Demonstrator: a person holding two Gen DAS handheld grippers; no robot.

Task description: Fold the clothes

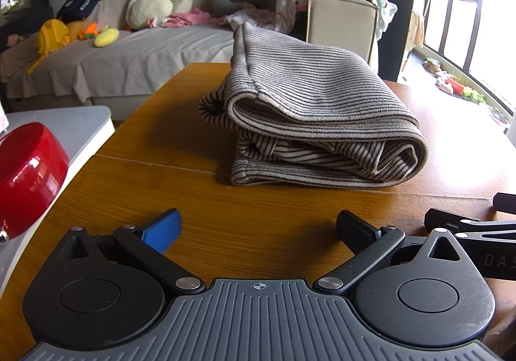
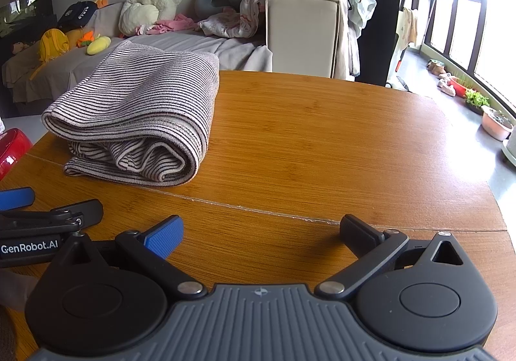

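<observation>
Striped grey-brown garment (image 1: 319,122), folded into a thick bundle, lies on the wooden table (image 1: 180,187) ahead of the left gripper (image 1: 258,229), clear of both fingertips. Left gripper: fingers spread wide, nothing between them. Right gripper (image 2: 261,232): fingers likewise wide and empty; the bundle sits forward and left of its blue finger (image 2: 164,238).

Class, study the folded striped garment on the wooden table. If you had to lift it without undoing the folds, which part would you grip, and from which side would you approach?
Probably grip the rounded fold of the striped garment at its right end, where the layers wrap together. Come in low from the right with the open right gripper, one finger under the bundle, one on top. The left end shows loose hems that would likely spill.
</observation>
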